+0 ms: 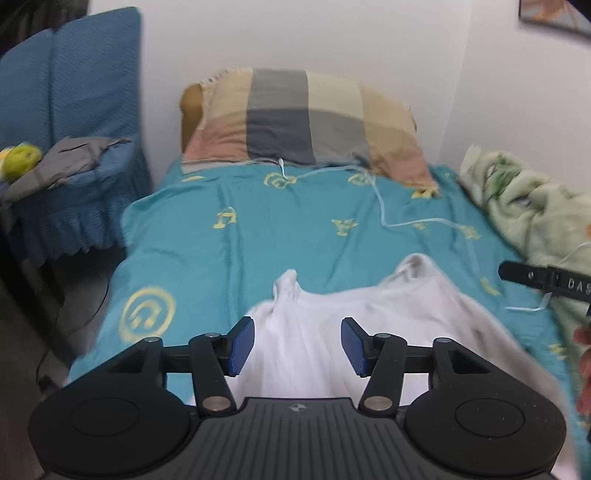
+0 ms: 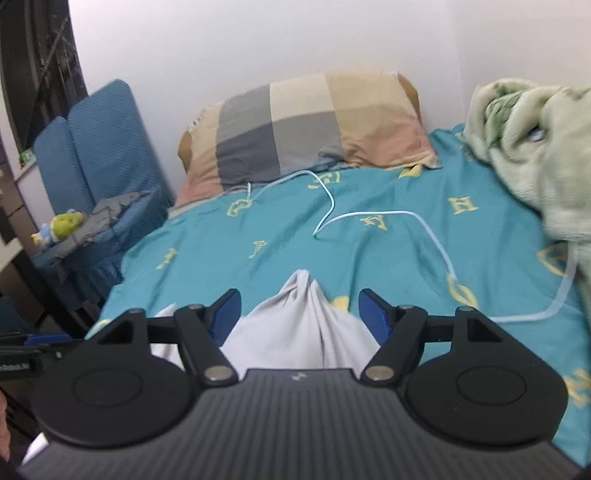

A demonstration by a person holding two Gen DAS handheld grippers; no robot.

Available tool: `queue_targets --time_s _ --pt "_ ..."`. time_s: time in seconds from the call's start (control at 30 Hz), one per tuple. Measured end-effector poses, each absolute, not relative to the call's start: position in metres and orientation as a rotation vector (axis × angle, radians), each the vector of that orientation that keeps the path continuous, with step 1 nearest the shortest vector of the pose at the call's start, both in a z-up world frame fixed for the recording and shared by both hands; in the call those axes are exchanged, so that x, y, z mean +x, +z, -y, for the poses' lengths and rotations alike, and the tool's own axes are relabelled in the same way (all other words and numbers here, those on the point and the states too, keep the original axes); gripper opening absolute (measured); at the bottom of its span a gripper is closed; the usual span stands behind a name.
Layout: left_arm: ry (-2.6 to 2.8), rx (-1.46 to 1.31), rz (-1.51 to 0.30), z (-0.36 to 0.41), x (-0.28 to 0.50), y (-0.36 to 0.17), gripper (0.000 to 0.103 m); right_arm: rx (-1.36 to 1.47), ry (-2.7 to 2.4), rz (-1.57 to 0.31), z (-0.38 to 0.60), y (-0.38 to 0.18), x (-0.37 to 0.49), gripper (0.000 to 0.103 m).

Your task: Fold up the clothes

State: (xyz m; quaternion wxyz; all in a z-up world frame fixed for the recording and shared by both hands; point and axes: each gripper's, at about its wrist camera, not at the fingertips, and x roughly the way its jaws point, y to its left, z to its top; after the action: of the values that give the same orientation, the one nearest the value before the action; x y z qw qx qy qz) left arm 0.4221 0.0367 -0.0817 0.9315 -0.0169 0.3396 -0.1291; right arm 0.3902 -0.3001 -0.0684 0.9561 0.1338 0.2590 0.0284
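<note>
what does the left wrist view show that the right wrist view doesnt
Only the left wrist view: a picture corner on the wall and the right gripper's tip at its right edge.
Only the right wrist view: a dark window at upper left.
Both: the white garment on the teal sheet, the checked pillow, white cable, green blanket, blue chair, and open fingers.
</note>
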Motion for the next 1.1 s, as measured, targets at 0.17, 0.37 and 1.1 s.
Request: queue_targets --time_s 0.17,0.37,1.1 --pt "-0.2 -0.21 -0.661 -0.083 0.315 -0.064 0.064 0.284 0.075 -0.495 0.294 -0.038 0.297 0.072" --pt "-0.126 -0.353 -0.682 -0.13 0.212 -0.075 0.065 0.336 0.082 -0.496 0.281 -0.015 0.198 0.072" --pt "0.06 -0.815 -0.702 -0.224 0.209 -0.156 0.068 0.473 0.076 -0.622 0.281 -0.034 0.127 0.072"
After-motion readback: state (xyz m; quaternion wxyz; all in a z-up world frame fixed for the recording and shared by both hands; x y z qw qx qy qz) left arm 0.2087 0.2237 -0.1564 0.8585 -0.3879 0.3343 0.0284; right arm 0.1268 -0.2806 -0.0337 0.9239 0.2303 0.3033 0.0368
